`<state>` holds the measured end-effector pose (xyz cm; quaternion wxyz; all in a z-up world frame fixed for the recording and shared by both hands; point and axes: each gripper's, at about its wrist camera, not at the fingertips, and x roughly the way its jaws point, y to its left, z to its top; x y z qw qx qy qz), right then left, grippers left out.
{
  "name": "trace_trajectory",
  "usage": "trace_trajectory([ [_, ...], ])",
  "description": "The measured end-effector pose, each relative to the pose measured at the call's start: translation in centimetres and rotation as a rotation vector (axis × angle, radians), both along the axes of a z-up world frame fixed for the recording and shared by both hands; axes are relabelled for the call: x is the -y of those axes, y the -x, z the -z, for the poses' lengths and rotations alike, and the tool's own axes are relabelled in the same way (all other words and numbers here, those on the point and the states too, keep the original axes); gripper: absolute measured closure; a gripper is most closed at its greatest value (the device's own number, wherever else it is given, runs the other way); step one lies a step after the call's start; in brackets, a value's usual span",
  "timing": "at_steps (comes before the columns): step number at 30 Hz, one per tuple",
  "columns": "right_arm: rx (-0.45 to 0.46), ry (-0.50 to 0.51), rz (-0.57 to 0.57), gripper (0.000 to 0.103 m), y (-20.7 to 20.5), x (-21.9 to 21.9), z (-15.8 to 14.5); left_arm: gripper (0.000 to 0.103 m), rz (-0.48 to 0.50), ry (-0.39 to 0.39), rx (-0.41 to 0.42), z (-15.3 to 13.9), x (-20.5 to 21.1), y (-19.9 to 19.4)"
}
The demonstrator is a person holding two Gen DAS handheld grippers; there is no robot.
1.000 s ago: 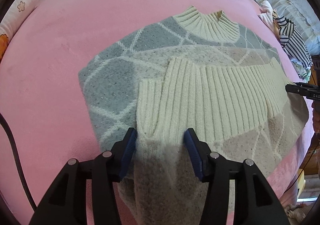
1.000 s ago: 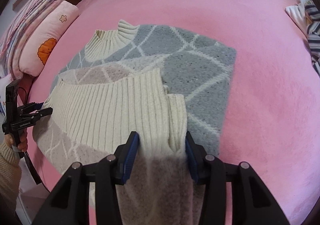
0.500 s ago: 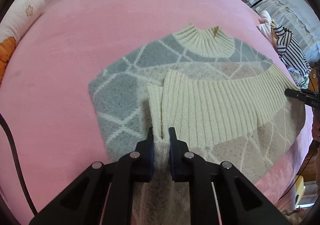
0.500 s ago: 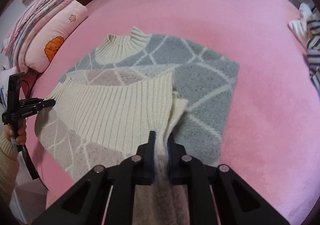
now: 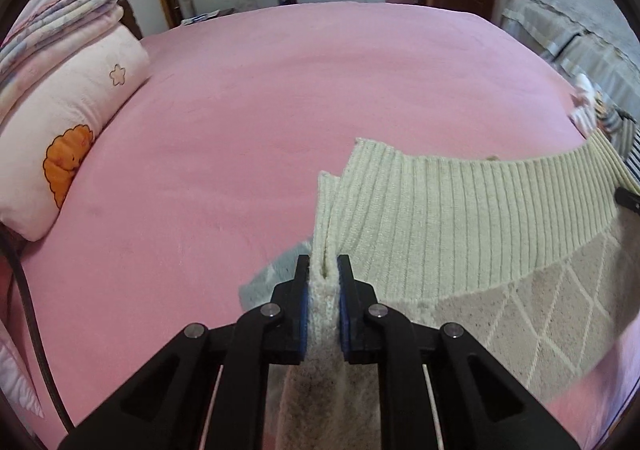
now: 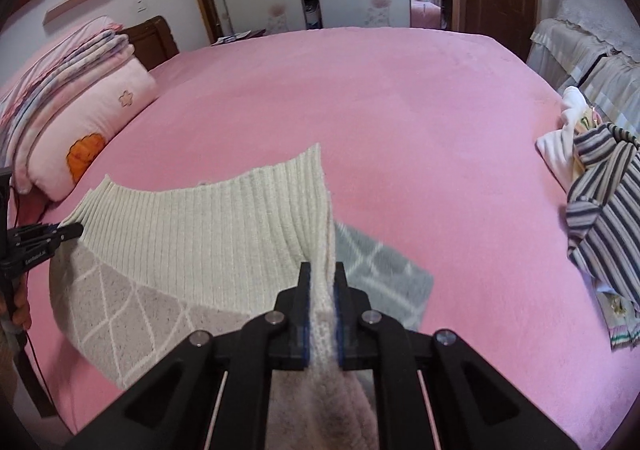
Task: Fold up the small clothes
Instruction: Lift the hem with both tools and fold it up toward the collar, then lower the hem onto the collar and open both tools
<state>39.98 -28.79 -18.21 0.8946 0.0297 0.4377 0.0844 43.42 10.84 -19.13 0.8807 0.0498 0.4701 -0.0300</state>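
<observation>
A knit sweater (image 5: 460,205) with a cream ribbed hem and a grey and beige diamond pattern hangs lifted above the pink bed (image 5: 280,97). My left gripper (image 5: 323,265) is shut on one corner of the hem. My right gripper (image 6: 323,272) is shut on the other corner of the sweater (image 6: 208,234). The hem stretches between them in a sagging band. The right gripper's tip (image 5: 628,199) shows at the right edge of the left wrist view. In the right wrist view, the left gripper (image 6: 68,229) and a hand (image 6: 18,308) appear at far left. The collar is hidden.
A pink pillow (image 5: 68,125) and folded blankets (image 5: 52,17) lie at the bed's left side. A pile of striped and white clothes (image 6: 600,209) sits at the right edge. A black cable (image 5: 28,298) hangs at the left. Wardrobe and door stand beyond.
Both grippers closed on the sweater's hem corners and rose, lifting the hem off the bed. The views tipped up toward the room, and the collar dropped out of sight.
</observation>
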Motion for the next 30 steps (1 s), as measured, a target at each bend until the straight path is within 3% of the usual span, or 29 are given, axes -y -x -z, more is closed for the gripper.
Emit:
trace_trajectory([
  [8, -0.058, 0.072, 0.06, 0.095, -4.9, -0.3, 4.5, 0.093, -0.093, -0.024, -0.044, 4.0, 0.2, -4.2],
  [23, -0.125, 0.18, 0.073, 0.095, -6.8, -0.5, 9.9, 0.09, -0.119, -0.149, -0.054, 9.1, 2.0, -4.5],
  [26, -0.132, 0.184, 0.071, 0.093, -7.0, -0.4, 9.8, 0.082, -0.123, -0.196, -0.043, 9.0, 2.9, -4.1],
  [28, -0.141, 0.184, 0.069, 0.09, -6.9, -0.3, 9.3, 0.062, -0.138, -0.218, -0.044, 8.8, 3.0, -4.0],
  [29, -0.142, 0.179, 0.071, 0.082, -6.8, -0.2, 8.8, 0.055, -0.147, -0.219, -0.047, 8.5, 3.1, -3.9],
  [30, -0.141, 0.179, 0.076, 0.072, -6.6, 0.0, 8.3, 0.041, -0.163, -0.213, -0.045, 7.9, 2.9, -3.7],
])
